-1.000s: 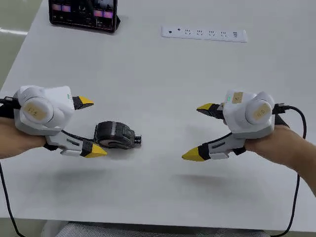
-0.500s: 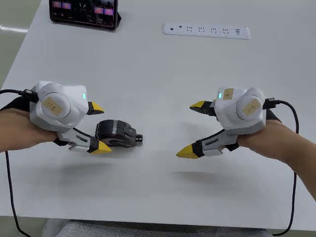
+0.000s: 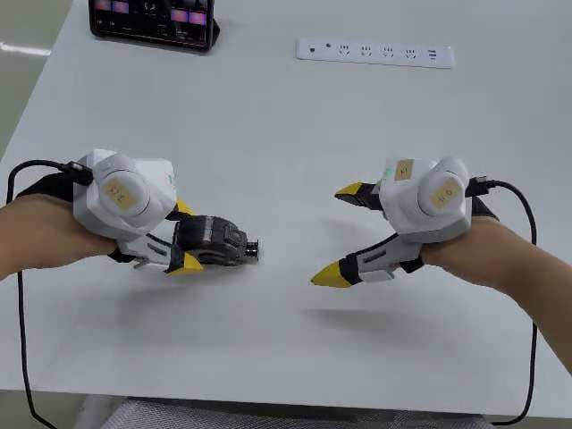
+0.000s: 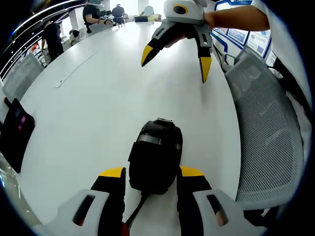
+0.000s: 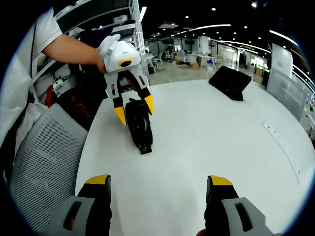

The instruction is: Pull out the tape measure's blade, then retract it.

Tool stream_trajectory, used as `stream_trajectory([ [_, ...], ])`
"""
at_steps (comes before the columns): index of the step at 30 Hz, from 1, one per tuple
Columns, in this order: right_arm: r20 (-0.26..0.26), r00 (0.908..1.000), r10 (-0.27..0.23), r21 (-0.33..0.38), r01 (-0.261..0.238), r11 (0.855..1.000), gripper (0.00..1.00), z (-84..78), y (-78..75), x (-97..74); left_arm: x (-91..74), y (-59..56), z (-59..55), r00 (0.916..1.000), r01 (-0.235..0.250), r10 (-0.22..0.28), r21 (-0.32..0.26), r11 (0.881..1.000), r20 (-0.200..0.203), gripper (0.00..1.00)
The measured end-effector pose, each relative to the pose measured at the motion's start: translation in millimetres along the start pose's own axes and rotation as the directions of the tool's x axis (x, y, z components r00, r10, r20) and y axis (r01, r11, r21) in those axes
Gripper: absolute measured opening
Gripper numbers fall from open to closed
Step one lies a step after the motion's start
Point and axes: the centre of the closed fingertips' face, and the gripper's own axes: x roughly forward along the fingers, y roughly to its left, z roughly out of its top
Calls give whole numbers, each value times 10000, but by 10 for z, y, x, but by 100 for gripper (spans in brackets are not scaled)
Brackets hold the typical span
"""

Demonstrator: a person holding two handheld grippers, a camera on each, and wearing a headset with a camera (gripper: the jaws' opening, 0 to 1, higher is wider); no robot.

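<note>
Head view places the tape measure on the white table, left of centre, lying on its side with its blade end pointing at the right gripper. The left gripper straddles the black case. Its fingers are narrow and, as far as the angle allows, press on both flanks.

Left gripper view confirms this from behind. The case sits between the two yellow tips, and the right gripper faces it from well apart. A mesh chair stands past the table's curved near edge.

Right gripper view shows its own fingers spread wide, holding nothing. Bare table lies between them and the tape measure.

Open surface surrounds the case on every side. A power strip and a dark tablet lie near the far edge.

Tan stickers on both housings carry writing too small to read.
</note>
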Motion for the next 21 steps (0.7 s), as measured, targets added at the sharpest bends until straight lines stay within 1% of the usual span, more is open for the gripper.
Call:
stream_trajectory([
  [6,44,10000,69,12,-69,10000,78,18,23,33,29,-11,-3,10000,79,-79,94,9999,-41,31],
  [11,79,9999,103,28,-103,9999,78,30,45,60,34,-14,-4,9999,114,-113,141,9998,-78,30],
  [14,17,10000,86,-51,-86,10000,74,29,58,83,35,-14,-7,9999,122,-118,277,9995,-110,30],
  [18,134,9999,108,-40,-107,9999,73,66,76,106,37,-12,-8,9998,118,-114,310,9994,-131,29],
  [21,190,9997,151,-56,-150,9999,73,85,93,158,38,-12,-10,9997,151,-145,335,9993,-194,29],
])
